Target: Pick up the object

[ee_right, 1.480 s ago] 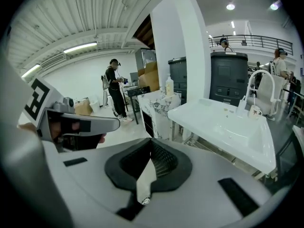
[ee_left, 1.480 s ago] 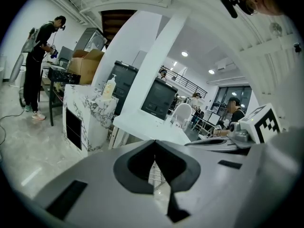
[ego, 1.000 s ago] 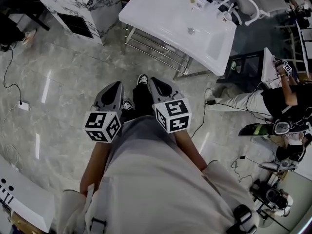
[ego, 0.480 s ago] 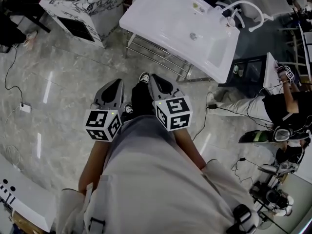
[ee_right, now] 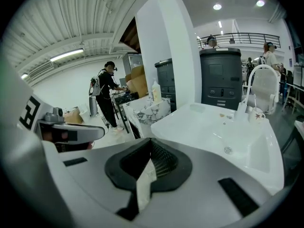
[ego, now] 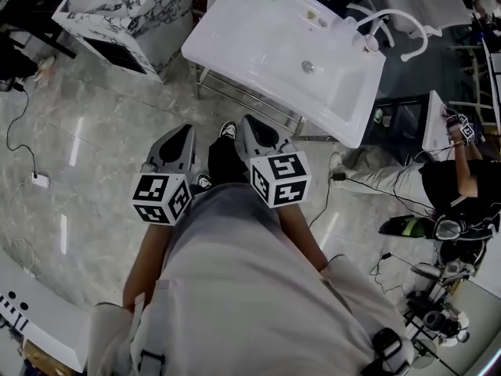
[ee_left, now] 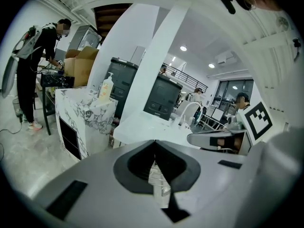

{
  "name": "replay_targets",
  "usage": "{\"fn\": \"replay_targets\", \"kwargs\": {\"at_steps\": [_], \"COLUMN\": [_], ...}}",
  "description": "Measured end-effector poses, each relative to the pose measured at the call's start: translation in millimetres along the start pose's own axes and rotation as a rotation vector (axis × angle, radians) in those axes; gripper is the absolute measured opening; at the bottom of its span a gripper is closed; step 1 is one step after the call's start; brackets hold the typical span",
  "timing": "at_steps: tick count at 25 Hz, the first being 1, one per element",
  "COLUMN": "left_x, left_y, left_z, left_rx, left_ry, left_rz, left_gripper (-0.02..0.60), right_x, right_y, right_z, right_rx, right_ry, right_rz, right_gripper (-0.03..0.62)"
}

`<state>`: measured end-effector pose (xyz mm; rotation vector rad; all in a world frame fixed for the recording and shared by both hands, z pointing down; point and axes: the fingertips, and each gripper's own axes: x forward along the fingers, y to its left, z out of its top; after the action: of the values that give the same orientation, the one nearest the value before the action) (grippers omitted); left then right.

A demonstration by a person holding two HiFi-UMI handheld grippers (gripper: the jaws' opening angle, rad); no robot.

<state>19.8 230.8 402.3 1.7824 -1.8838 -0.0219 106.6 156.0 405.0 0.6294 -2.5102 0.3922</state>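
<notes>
Head view leaves it unclear which thing is meant to be picked up. The likeliest candidates are small items on the far rim of a white sink (ego: 235, 30), ahead of both hand-held grippers. In the right gripper view one of them reads as a small white cup (ee_right: 257, 114) with a reddish mark, at the foot of the arched white faucet (ee_right: 262, 67). The sink sits on a metal-bar stand, and its drain (ego: 308, 66) lies in the sunken basin.

The left hand-held gripper (ego: 186, 135) and the right hand-held gripper (ego: 250, 125) hang side by side close to the person's body, well short of the sink. Each has its jaws pressed together with nothing between them. A shoe (ego: 228, 128) shows between the two.

Ahead and to the left of the left hand-held gripper stands a marble-patterned cabinet (ego: 125, 14). Another person (ego: 454, 163) is off to the right of the right hand-held gripper, on the grey tiled floor (ego: 78, 131).
</notes>
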Motion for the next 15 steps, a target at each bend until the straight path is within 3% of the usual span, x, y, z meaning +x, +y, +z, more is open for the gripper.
{"fn": "replay_targets", "kwargs": {"at_steps": [7, 15], "left_x": [45.1, 101.8], "left_y": [8.5, 5.9], "left_z": [23.1, 56.6], "left_rx": [-0.012, 0.026], "left_ry": [0.003, 0.014], "left_rz": [0.018, 0.026], "left_gripper": [0.000, 0.000], "right_x": [29.4, 54.5], "right_y": [-39.2, -88.0], "right_z": [27.9, 52.1], "right_rx": [0.007, 0.039], "right_ry": [-0.021, -0.022], "right_rz": [0.005, 0.029], "right_gripper": [0.009, 0.009]}}
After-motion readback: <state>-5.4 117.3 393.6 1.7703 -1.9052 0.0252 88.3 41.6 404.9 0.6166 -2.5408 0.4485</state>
